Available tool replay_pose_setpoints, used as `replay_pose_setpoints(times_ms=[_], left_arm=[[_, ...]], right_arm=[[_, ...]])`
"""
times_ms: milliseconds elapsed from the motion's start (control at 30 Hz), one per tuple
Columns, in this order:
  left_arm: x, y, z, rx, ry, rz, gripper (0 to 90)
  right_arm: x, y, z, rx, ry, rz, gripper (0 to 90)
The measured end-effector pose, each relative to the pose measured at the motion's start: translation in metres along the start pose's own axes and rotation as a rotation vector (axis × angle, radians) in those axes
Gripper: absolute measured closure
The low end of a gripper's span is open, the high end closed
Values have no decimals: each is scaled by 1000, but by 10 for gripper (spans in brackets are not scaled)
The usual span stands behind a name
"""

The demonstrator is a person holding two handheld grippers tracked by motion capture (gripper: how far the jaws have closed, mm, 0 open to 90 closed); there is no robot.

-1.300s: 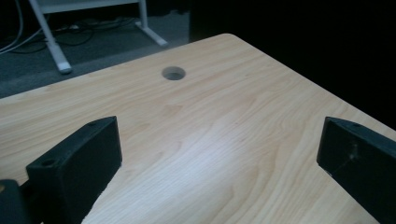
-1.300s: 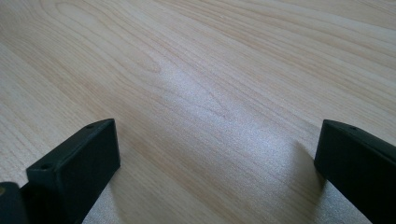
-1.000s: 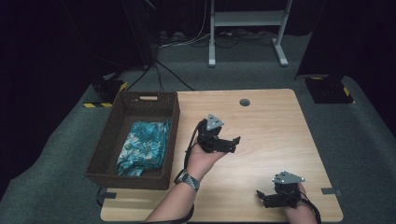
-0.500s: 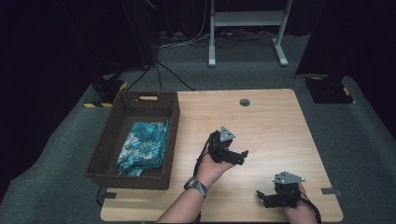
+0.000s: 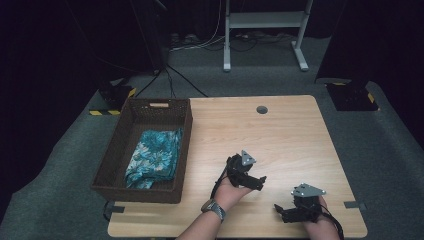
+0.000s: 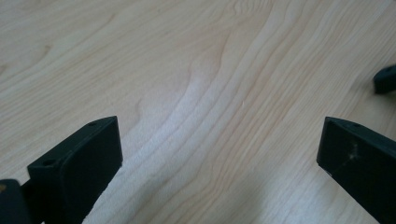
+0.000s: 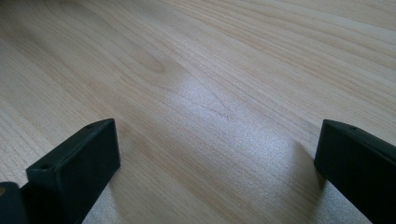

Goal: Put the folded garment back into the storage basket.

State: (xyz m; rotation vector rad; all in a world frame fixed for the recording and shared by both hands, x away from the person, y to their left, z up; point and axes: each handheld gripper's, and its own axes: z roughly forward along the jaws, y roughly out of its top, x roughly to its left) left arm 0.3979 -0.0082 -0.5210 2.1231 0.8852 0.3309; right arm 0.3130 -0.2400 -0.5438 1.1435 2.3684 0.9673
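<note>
On the wooden table [image 5: 280, 130], a brown wicker basket [image 5: 186, 131] stands at the left with a folded teal floral cloth [image 5: 155, 157] lying inside. My left gripper [image 5: 259, 182] hovers low over the table's front middle, pointing right, open and empty. My right gripper [image 5: 281, 210] rests near the front right edge, pointing left, also open and empty. In the left gripper view the jaws [image 6: 219, 154] stand wide apart over bare wood, and a black tip of the other gripper [image 6: 385, 78] shows at the right edge. The right gripper view has its jaws [image 7: 217, 154] wide apart over bare wood.
A round cable hole [image 5: 261, 109] sits near the table's far edge. Grey carpet surrounds the table, with a white desk frame [image 5: 260, 30] behind it, black boxes [image 5: 352, 95] on the floor at the right and cables at the back left.
My left gripper has moved from beside the basket toward the front and right, ending close to the right gripper. The right gripper has stayed put.
</note>
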Motion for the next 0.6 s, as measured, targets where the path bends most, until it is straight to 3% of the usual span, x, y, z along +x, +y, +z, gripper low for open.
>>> replay_pose_setpoints(times_ms=[100, 300, 333, 600], left_arm=[[-5, -5, 2, 25, 25, 30, 4], [-12, -17, 11, 84, 18, 29, 16], [-13, -20, 12, 75, 38, 59, 3], [-15, -21, 12, 72, 48, 52, 1]], right_arm=[[0, 0, 0, 0, -1, 0, 0], [1, -1, -1, -2, 0, -3, 1], [1, -2, -1, -2, 0, -4, 0], [2, -2, -2, -1, 0, -1, 0]])
